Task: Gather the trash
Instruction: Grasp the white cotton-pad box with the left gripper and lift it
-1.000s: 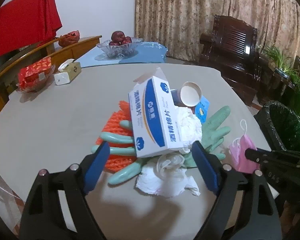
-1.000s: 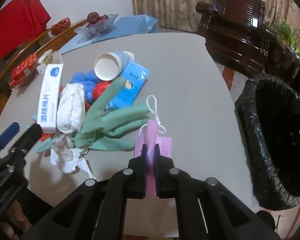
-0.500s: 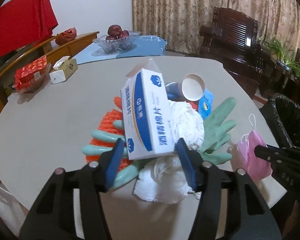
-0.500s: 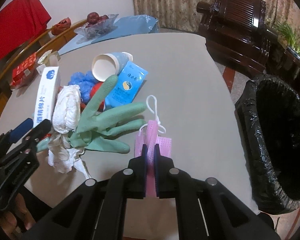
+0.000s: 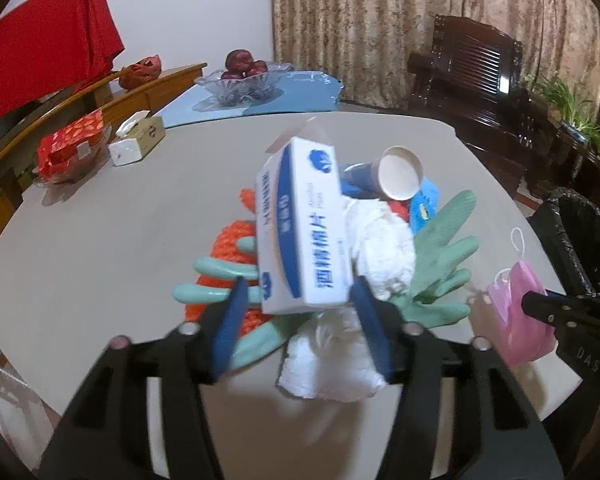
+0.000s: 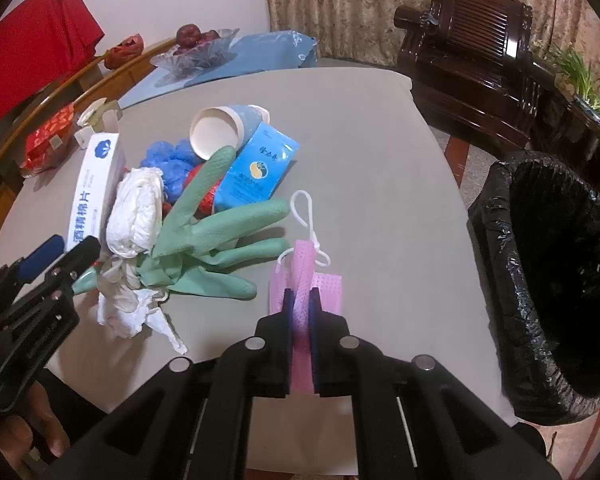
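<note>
A white and blue box lies tilted on a trash pile: green gloves, white tissue, orange netting, a paper cup and a blue packet. My left gripper has the box's near end between its blue pads and its jaws are closing. The right pad touches the box; a sliver of gap shows at the left pad. My right gripper is shut on a pink face mask at the table's near edge, right of the pile.
A black-lined trash bin stands on the floor off the table's right edge. At the far left sit a tissue box and a red packet; a glass fruit bowl is at the back. A dark wooden chair stands behind.
The left jaws have narrowed from wide open to close around the box's near end. The right gripper and the pink mask have stayed where they were.
</note>
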Demonstrator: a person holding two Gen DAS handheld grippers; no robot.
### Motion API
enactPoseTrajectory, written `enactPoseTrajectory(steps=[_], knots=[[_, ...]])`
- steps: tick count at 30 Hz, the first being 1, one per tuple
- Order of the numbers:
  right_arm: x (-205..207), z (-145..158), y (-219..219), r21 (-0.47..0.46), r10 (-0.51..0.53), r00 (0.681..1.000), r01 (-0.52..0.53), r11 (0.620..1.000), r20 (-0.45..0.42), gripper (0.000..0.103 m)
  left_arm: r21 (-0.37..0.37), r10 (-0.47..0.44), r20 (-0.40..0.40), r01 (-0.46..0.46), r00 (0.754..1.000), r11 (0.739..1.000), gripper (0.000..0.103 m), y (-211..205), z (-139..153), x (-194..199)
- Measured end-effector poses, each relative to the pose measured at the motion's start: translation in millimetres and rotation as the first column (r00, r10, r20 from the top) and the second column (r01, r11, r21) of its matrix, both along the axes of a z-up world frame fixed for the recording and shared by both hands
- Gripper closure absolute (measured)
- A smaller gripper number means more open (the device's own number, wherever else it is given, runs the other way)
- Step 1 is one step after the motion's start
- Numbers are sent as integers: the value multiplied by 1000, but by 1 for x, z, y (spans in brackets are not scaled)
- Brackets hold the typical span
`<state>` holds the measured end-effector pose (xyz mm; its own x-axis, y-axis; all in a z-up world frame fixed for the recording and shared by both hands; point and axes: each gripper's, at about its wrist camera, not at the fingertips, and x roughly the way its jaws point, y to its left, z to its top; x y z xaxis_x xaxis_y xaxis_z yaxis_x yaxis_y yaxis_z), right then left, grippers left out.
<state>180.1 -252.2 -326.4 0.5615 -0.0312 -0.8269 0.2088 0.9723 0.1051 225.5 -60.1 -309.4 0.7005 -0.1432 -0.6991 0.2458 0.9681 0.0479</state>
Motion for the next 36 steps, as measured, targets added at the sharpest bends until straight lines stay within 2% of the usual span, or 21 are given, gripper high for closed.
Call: enactPoseTrajectory(steps=[3,8,10,11,14,19,26,29,31,33,36], knots=[[-1,-1,-2,0,-5,1000,5,1000,-3,96,11,-16,17,16,1000,1000,72,-4,3,-3],[-1,-3,-1,1,-4,1000,4,1000,-5,96,6,6,29,-6,1000,1000,74,3,6,-5],[-2,-3,-1,-1,0,1000,0,1000,-4,96,13,17,30,-17,999,1000,62,5,3,-3],[-2,-3,0,-2,1,1000,-1,1000,-4,96,19,27,34,-27,999,999,52,5,2,-3],[-3,-3,0,-2,0,1000,0,1000,-5,95,26,35,37,-36,999,999,42,5,-3,0],[-3,-2,-2,-3,-3,1000,3,1000,-6,95,69,19,69,-24,997,997,36,-2,-4,-2],[-3,-3,0,-5,-1,1000,1,1000,-8,93,63,-6,90,0,996,998,33,-6,-6,-4],[-3,-2,1,-7,-2,1000,2,1000,-6,93,65,-40,95,34,995,997,34,-13,-6,-7],[-3,-2,1,-6,-4,1000,4,1000,-8,93,85,-41,78,34,996,996,45,-14,-11,-5],[-3,-2,1,-8,-5,1000,5,1000,-7,93,73,-33,39,30,999,997,57,-11,-16,1],[-3,-1,1,-8,-6,1000,6,1000,-5,93,70,-9,15,8,1000,998,60,-3,-20,6]])
